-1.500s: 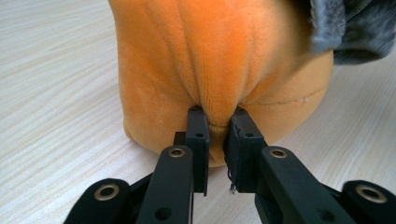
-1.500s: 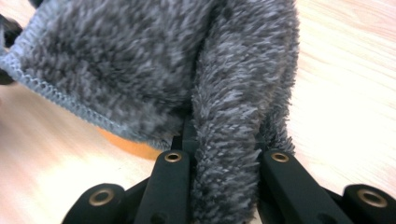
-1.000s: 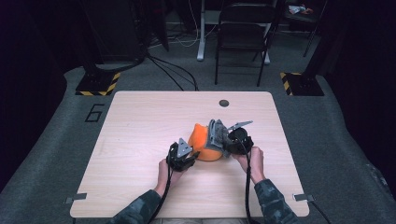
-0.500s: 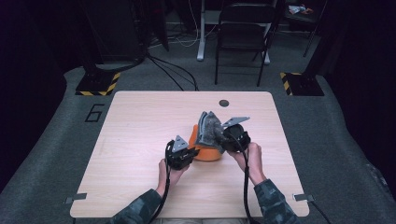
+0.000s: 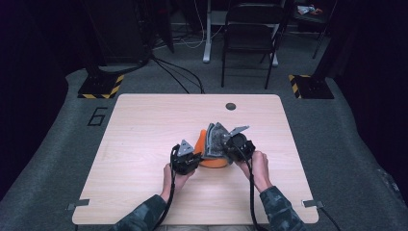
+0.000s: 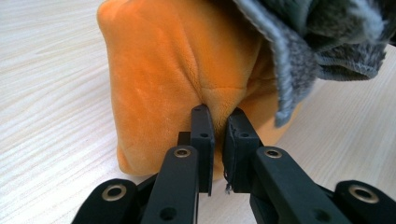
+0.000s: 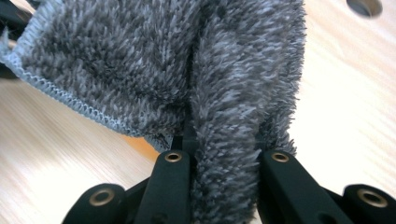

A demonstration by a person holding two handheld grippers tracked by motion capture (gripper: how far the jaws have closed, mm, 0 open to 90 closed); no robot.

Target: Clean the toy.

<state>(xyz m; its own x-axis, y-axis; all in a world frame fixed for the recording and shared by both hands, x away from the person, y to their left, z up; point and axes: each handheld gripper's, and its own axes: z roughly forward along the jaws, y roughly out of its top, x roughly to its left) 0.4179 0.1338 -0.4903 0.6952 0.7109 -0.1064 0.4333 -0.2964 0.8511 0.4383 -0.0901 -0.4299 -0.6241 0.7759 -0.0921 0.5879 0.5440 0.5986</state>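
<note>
At a pale wooden table (image 5: 144, 144), I work two plush cloths with a claw in each hand. My left gripper (image 5: 188, 156) is pinched down on a fold of the soft orange plush cloth (image 6: 187, 70); in the left gripper view its two black jaws have just finished closing and stand almost together, with a crease of orange pile nipped between their tips. My right gripper (image 5: 230, 144) is clamped on the shaggy grey microfibre cloth (image 7: 187, 60); in the right gripper view a thick fold of grey pile runs up between the jaws, and a stitched pale hem crosses the left side of the picture.

From the high view, both cloths sit together a little right of the table's centre, near my side, between the two grippers. The grey cloth stands up in a peak on top of and beside the orange one, and its edge hangs over the orange cloth's right side in the left gripper view. The orange cloth rests on the tabletop.

The only writing I can read is a large dark numeral "6" (image 5: 97, 116) marked on the grey floor covering just beyond the table's far left corner. A small round dark hole (image 5: 231, 106) sits in the tabletop near its far edge. I cannot see any brand or label on either cloth.
</note>
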